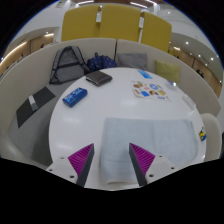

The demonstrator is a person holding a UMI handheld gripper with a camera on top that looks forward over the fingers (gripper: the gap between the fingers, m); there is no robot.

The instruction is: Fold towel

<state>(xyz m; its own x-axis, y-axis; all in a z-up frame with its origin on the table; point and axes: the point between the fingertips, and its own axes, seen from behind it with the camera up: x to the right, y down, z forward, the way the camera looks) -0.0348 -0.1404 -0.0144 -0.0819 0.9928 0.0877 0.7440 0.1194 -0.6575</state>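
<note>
A pale grey towel (138, 133) lies flat on the round white table (112, 100), spread ahead of my fingers and reaching to the right. Its near edge runs down between the two purple pads, where a small fold of cloth (112, 176) shows. My gripper (112, 160) hovers over that near edge, open, with the left pad (81, 160) and right pad (142, 158) well apart. Neither pad presses on the cloth.
On the table's far side lie a blue box (75, 97), a dark notebook (98, 78) and a colourful printed sheet (150, 90). A yellowish object (201, 133) sits at the right rim. Yellow-backed seating (112, 25) and a black bag (68, 62) stand beyond.
</note>
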